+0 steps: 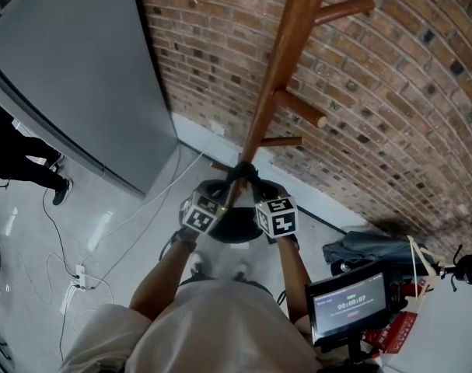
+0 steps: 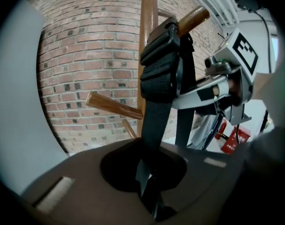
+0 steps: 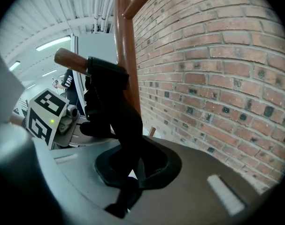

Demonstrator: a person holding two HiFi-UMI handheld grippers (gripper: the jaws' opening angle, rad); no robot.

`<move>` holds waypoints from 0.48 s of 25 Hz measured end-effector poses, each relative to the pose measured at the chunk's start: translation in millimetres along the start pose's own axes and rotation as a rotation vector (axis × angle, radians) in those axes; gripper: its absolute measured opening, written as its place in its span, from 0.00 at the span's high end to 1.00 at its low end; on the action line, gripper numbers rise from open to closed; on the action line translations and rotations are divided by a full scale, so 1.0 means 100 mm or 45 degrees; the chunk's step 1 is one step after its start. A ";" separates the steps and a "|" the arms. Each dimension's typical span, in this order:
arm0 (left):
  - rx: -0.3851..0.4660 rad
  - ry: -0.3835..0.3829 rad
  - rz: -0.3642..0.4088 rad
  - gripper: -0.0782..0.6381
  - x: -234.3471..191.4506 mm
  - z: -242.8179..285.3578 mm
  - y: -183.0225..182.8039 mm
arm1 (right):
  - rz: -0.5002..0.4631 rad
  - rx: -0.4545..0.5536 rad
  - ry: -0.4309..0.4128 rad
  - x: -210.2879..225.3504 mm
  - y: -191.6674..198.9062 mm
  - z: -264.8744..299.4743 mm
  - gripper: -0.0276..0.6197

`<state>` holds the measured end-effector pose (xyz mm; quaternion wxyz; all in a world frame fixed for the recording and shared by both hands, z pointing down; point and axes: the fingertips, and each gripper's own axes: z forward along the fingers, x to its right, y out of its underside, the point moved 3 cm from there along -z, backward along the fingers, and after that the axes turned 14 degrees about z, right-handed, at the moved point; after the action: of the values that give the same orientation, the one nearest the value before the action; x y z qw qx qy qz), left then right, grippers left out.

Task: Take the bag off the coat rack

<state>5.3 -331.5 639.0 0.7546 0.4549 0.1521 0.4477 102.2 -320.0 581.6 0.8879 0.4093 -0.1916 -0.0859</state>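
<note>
**A:** Entry one, the coat rack (image 1: 286, 61)?

**B:** Wooden pole with angled pegs. It runs from the top centre of the head view down to mid-frame, in front of a brick wall (image 1: 391, 92). A grey panel (image 1: 72, 68) is at upper left and a lit screen (image 1: 348, 301) at lower right.

**A:** Entry two, the bag?

**B:** Listed by its bag strap (image 2: 156, 74), black webbing with a padded section. It is looped over one peg (image 2: 191, 18) at the top centre of the left gripper view, and both runs hang down from it. A dark round mass (image 1: 234, 228) lies just below the strap at the centre of the head view. Bag body or rack foot, I cannot tell which.

**A:** Left tongs (image 2: 150, 182)?

**B:** Clenched on one run of the strap, at the lower centre of their own view. The webbing is pinched between the jaws.

**A:** Right tongs (image 3: 130, 182)?

**B:** Clenched on the strap too, at the lower centre of their view, with the peg at upper left.

**A:** How do the two sit together?

**B:** Side by side at the centre of the head view, one on each side of the pole. Each one's marker cube (image 3: 46, 114) shows in the other's view.
</note>
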 end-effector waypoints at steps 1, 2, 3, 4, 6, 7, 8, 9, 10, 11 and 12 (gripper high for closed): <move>0.002 -0.005 -0.004 0.89 -0.01 -0.02 -0.01 | 0.005 0.005 0.003 0.01 -0.01 -0.03 0.95; 0.007 -0.010 -0.009 0.89 -0.02 -0.04 -0.03 | 0.008 0.010 0.005 0.01 -0.02 -0.06 0.95; 0.012 -0.015 -0.015 0.89 -0.03 -0.06 -0.04 | 0.010 0.016 0.007 0.01 -0.04 -0.09 0.95; 0.013 -0.022 -0.020 0.89 -0.04 -0.08 -0.04 | 0.013 0.024 0.007 0.01 -0.06 -0.13 0.95; 0.011 -0.033 -0.030 0.89 -0.05 -0.12 -0.04 | 0.025 0.044 0.008 0.02 -0.11 -0.19 0.95; 0.011 -0.036 -0.037 0.89 -0.06 -0.14 -0.05 | 0.035 0.055 0.007 0.02 -0.13 -0.22 0.95; 0.009 -0.038 -0.045 0.89 -0.06 -0.16 -0.05 | 0.046 0.065 0.006 0.02 -0.16 -0.25 0.95; 0.009 -0.039 -0.052 0.89 -0.06 -0.18 -0.05 | 0.057 0.076 0.002 0.02 -0.18 -0.29 0.95; 0.015 -0.041 -0.054 0.89 -0.07 -0.20 -0.07 | 0.066 0.085 -0.004 0.02 -0.20 -0.32 0.95; 0.025 -0.046 -0.051 0.89 -0.08 -0.23 -0.11 | 0.072 0.093 -0.010 0.01 -0.22 -0.35 0.95; 0.033 -0.052 -0.048 0.89 -0.08 -0.26 -0.14 | 0.075 0.099 -0.015 -0.01 -0.24 -0.38 0.95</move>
<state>-8.0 -326.8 612.0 0.7599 0.4707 0.1511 0.4221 117.3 -308.7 540.4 0.8723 0.4373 -0.2119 -0.0545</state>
